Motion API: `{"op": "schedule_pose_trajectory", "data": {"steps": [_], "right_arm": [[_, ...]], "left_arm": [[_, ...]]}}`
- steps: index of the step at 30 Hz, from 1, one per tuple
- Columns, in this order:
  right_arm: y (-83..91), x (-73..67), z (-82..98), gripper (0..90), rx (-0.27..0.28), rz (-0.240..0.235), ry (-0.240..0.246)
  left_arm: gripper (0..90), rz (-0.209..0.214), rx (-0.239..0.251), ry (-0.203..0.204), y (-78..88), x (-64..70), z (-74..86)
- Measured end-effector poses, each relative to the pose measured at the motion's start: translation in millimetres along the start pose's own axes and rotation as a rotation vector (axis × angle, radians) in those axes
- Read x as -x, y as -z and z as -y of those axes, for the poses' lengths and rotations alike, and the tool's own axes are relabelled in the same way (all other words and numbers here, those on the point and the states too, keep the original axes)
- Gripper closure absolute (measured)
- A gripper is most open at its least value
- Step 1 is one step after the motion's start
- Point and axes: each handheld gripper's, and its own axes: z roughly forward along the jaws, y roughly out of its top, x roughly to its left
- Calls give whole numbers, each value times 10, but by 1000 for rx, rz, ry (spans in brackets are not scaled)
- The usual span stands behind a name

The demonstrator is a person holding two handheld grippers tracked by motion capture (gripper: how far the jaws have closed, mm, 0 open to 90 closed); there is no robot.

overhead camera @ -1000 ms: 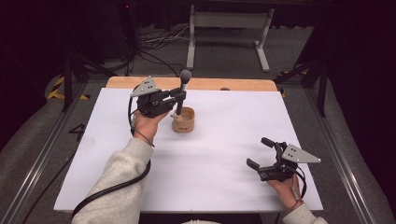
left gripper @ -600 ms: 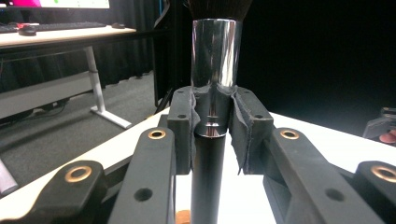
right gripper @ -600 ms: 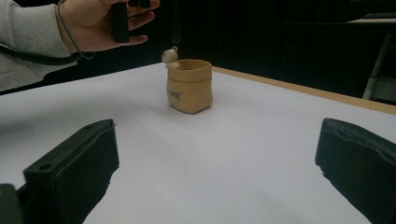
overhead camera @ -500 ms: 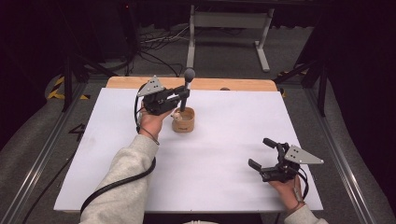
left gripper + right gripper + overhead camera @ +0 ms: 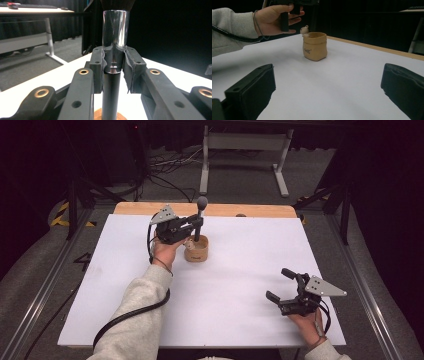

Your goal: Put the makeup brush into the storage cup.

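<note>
My left gripper (image 5: 198, 224) is shut on a makeup brush (image 5: 201, 204) and holds it upright, dark bristles on top. In the left gripper view the pads clamp the brush (image 5: 115, 30) where its chrome ferrule meets the black handle, at the left gripper (image 5: 115, 68). A small tan pot (image 5: 196, 251) with a little figure on its rim stands right below the handle. Whether the handle tip is inside the pot (image 5: 98, 116) I cannot tell. My right gripper (image 5: 280, 284) rests open on the table at the right, nothing between its jaws, facing the pot (image 5: 315, 46).
White paper (image 5: 240, 270) covers the table, with a wooden edge (image 5: 250, 210) at the back. A metal stand (image 5: 245, 150) and cables lie on the floor beyond. The left hand (image 5: 274, 18) and grey sleeve (image 5: 135, 320) reach across the left half.
The left gripper has carried the brush a little to the right and lower, bringing it over the pot. The right gripper has stayed where it was.
</note>
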Motion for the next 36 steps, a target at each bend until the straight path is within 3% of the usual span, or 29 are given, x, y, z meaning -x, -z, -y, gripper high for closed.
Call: {"op": "schedule_pose_trajectory", "data": {"steps": [14, 36], "right_arm": [[-15, -10, 8, 0, -2, -16, -6], [-23, -12, 17, 0, -4, -28, -13]], "left_arm": [[713, 23, -21, 24, -47, -19, 112], [713, 5, -64, 45, -80, -38, 275]]}}
